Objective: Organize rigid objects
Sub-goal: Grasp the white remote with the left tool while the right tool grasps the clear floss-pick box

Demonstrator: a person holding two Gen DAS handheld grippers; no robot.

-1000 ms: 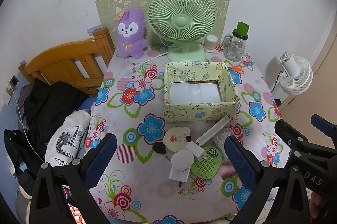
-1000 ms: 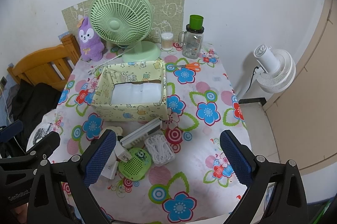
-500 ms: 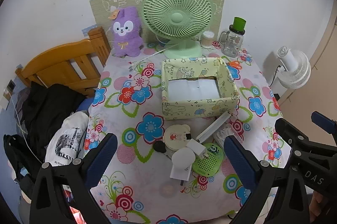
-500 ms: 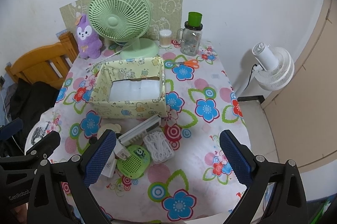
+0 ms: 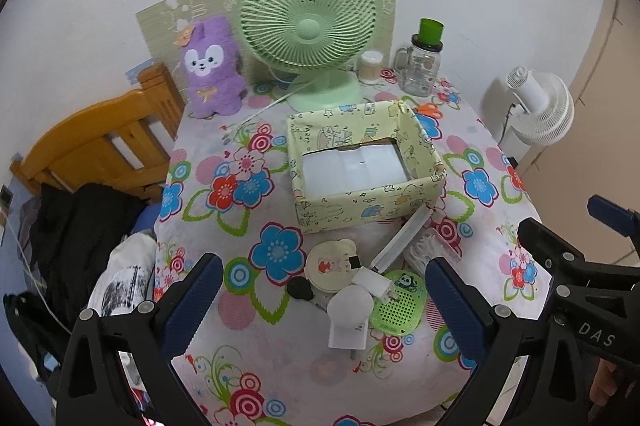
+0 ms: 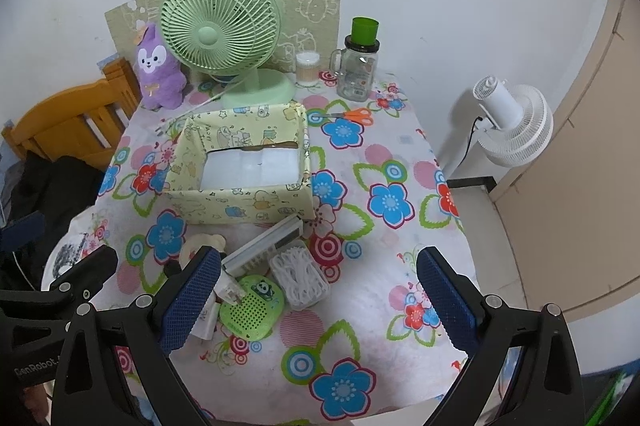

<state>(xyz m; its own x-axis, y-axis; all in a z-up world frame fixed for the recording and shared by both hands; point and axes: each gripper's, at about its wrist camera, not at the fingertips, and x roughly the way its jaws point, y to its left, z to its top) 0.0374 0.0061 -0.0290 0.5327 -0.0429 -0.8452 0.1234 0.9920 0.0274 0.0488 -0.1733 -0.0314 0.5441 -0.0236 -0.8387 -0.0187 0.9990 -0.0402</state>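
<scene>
Your right gripper's (image 6: pixel 316 302) left finger (image 6: pixel 192 300) covers part of the pile at the tabletop's (image 6: pixel 400 254) near edge: the white adapter (image 5: pixel 347 322) and the round cream case (image 5: pixel 331 266) show only as slivers there, though your left camera sees both whole. A small black thing (image 5: pixel 299 289) beside the case is too small to make out. The box's (image 5: pixel 362 166) floor is white; what lines it is unclear.

The pile counts one cream case, one white adapter, one white plug (image 5: pixel 374 284), one green perforated disc (image 6: pixel 252 306), one long white bar (image 6: pixel 262 244) leaning toward the box's near right corner, and one clear tub (image 6: pixel 300 278) of white pieces. At the far edge stand one green fan (image 5: pixel 308 30), one purple plush (image 5: pixel 210 68), one jar (image 6: pixel 307 68), one bottle (image 6: pixel 360 60) and one pair of orange scissors (image 6: pixel 356 116). A second, white fan (image 6: pixel 510 124) stands off the tabletop's right edge.

Your left gripper (image 5: pixel 320 306) and the right one both hang above the near edge with jaws spread wide, holding and touching nothing.
</scene>
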